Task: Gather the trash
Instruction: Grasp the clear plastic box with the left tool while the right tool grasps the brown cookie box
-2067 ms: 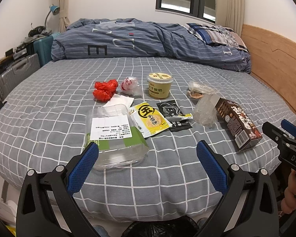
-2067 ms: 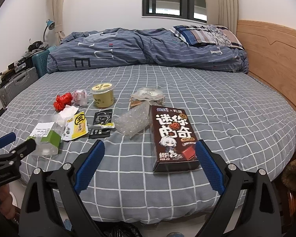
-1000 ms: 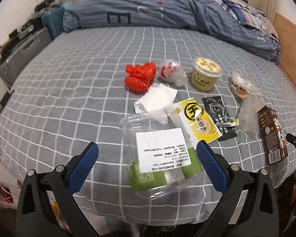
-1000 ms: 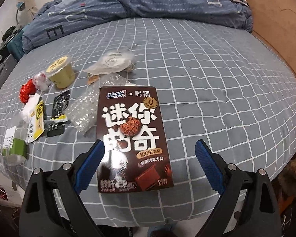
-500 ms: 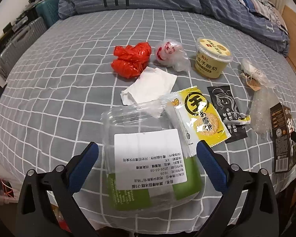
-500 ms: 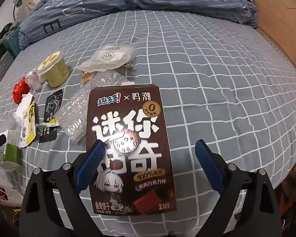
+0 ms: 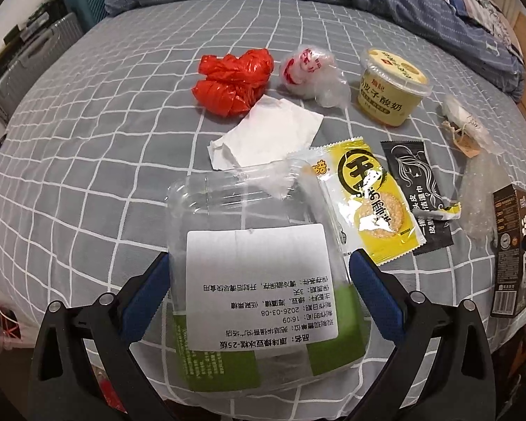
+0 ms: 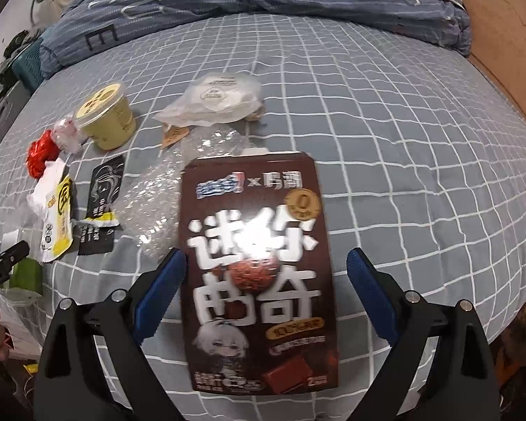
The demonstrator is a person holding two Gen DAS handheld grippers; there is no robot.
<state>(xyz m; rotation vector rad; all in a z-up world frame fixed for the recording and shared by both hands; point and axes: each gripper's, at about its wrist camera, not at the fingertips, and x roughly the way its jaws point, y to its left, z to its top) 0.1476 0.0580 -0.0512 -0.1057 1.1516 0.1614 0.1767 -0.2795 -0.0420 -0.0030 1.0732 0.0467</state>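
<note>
On the grey checked bed (image 7: 87,140), the left tool (image 7: 259,291) is spread wide, its 2 blue pads flanking a clear plastic clamshell box with a white label (image 7: 259,280). The right tool (image 8: 263,287) is likewise released, straddling a brown cardboard chocolate box (image 8: 259,266) near the bed's edge.

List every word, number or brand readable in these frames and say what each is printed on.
"2026-03-08" and "16:09": white label on the clear plastic clamshell container, seen upside down; remaining label text too small.
"迷你曲奇": brown cardboard cookie box; its other print is blurred.
"酸奶": yellow yogurt cup; the characters before it are unclear.
"E": blue striped duvet.
Yellow snack wrapper and black sachet: glare-hidden or too small.
</note>
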